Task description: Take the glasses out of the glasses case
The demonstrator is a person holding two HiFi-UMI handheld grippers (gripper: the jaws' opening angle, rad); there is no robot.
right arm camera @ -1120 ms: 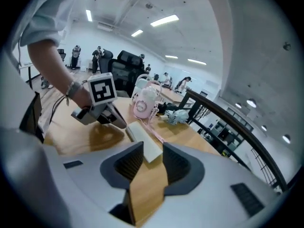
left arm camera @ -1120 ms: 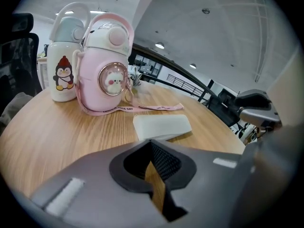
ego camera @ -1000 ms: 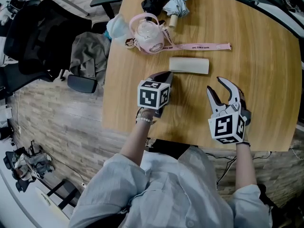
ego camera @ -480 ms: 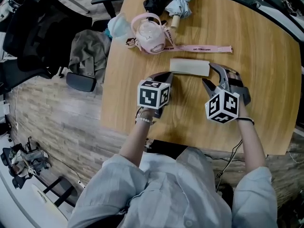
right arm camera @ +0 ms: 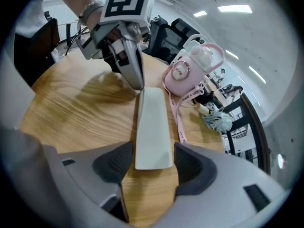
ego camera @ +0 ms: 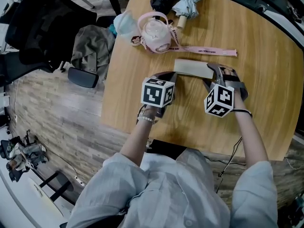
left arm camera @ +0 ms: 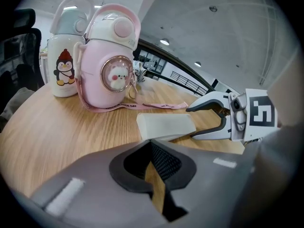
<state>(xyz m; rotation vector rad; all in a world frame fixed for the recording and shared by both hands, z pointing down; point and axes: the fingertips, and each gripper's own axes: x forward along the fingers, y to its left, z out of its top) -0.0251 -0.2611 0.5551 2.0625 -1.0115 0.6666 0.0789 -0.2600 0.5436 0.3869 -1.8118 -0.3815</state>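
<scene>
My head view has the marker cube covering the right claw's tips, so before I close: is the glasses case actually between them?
Observer: Yes. In the right gripper view, the near end of the glasses case lies between the jaws of the right claw, which have just been opening.
Operator: Are the pads pressing on it?
Observer: No. A sliver of table shows between the case and the pad on either side.
Operator: And the left claw?
Observer: In the left gripper view, the left claw has its jaws all but together with nothing in them. The case lies on the table just beyond its tips.
</scene>
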